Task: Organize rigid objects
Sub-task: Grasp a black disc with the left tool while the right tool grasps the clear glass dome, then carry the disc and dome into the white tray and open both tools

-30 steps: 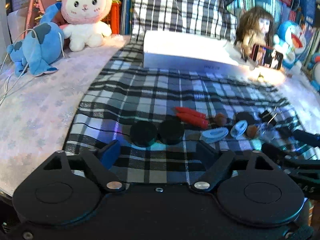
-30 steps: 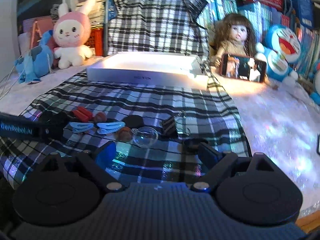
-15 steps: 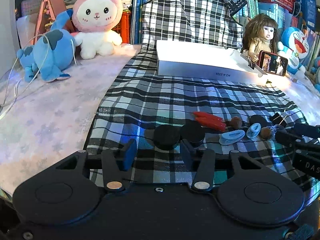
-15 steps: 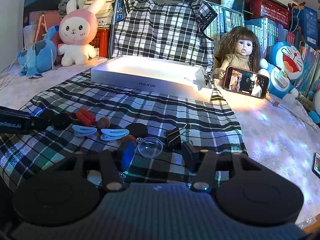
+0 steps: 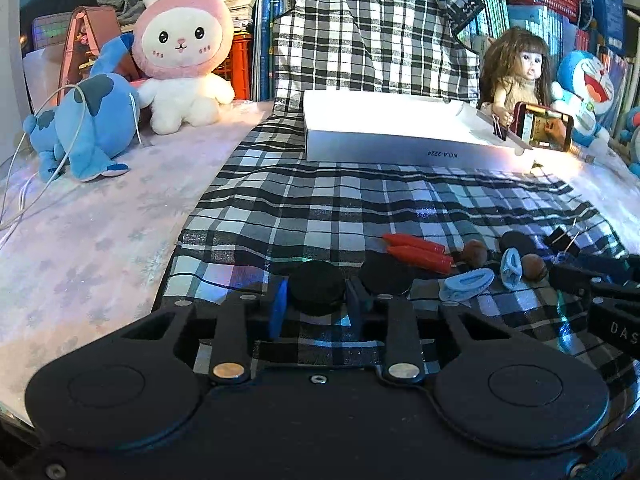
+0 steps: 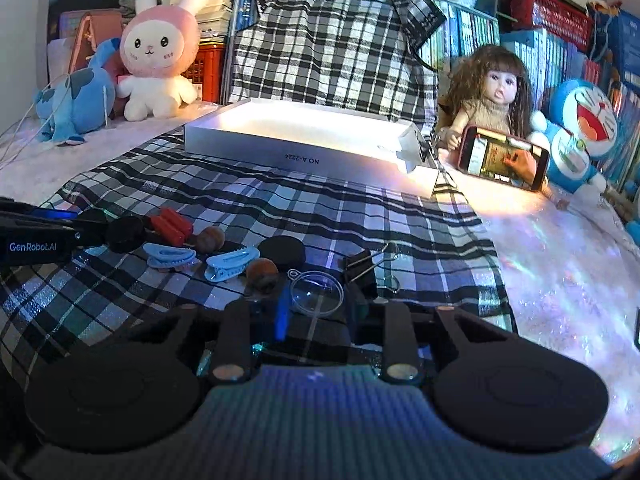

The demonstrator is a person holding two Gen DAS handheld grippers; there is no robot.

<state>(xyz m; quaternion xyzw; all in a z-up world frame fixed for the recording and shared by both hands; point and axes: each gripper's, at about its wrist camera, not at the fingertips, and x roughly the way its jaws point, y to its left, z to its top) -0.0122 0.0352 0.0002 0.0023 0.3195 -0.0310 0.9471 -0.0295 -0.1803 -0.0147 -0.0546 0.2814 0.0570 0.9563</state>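
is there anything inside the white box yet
No, in the right wrist view the white box shows only its bare bright floor, while the small items, such as the blue clips, lie on the plaid cloth.

Low in the frame, the right tongs (image 6: pixel 318 312) flank a clear plastic dome (image 6: pixel 317 294) on the plaid cloth (image 6: pixel 280 204).
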